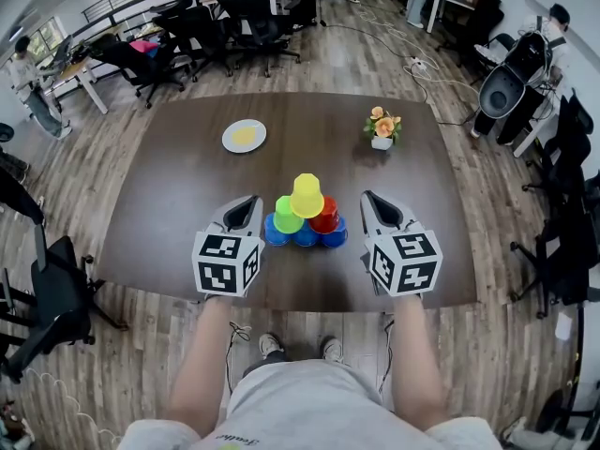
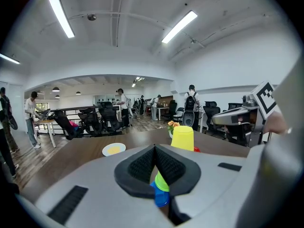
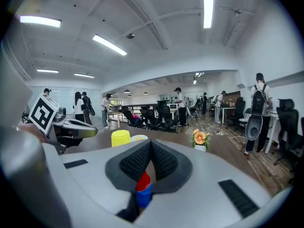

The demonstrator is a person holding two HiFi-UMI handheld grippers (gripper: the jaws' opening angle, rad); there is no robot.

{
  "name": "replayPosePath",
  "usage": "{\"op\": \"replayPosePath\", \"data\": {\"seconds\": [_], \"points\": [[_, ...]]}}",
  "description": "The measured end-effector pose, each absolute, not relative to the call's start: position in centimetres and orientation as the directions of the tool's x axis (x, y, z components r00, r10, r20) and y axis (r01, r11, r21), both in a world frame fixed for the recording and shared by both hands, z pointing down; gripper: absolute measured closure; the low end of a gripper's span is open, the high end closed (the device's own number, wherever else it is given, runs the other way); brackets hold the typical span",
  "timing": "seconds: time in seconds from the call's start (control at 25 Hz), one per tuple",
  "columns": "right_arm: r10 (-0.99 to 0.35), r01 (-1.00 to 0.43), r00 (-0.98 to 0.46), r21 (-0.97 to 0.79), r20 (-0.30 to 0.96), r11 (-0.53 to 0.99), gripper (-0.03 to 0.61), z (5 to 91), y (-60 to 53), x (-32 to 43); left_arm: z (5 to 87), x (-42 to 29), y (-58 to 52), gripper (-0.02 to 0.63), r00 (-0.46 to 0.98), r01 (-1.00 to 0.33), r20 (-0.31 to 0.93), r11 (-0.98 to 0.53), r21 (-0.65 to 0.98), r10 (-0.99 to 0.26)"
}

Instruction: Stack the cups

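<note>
At the near middle of the dark wooden table (image 1: 169, 195) stands a small pyramid of cups: a row of blue cups (image 1: 306, 235) at the base, a green cup (image 1: 287, 216) and a red cup (image 1: 325, 216) on them, and a yellow cup (image 1: 307, 195) on top, apparently mouth-down. The pyramid's base row runs from side to side, straight across the gap between the two grippers, while each cup's own axis stands upright.

The left gripper (image 1: 251, 201) hangs just beside the pyramid's green side and the right gripper (image 1: 368, 198) just beside its red side. Neither touches a cup. From each, the cups lie inward and slightly ahead, and both hands look about equally near.

Both pairs of jaws are clenched together with nothing gripped. The cups seen low in each gripper view sit beyond the pads, not between them.

The stack looks finished. Any further reach would have to go inward towards the centre, where a sideways brush against the base row could topple everything.
</note>
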State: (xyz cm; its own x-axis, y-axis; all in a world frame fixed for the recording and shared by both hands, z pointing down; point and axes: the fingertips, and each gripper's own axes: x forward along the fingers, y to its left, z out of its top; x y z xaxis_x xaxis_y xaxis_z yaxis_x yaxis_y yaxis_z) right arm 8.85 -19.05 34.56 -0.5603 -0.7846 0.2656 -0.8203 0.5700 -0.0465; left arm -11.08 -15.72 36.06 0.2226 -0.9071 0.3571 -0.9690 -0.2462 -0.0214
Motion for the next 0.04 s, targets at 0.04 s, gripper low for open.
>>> {"op": "replayPosePath", "data": {"seconds": [0.04], "points": [[-0.784,-0.820,-0.560,-0.047,0.265,0.570,0.575,34.57,-19.10,8.74,36.09,-11.19,-15.78,0.618,0.223,-0.969,0.357,-0.246,-0.021,-0.907]]}}
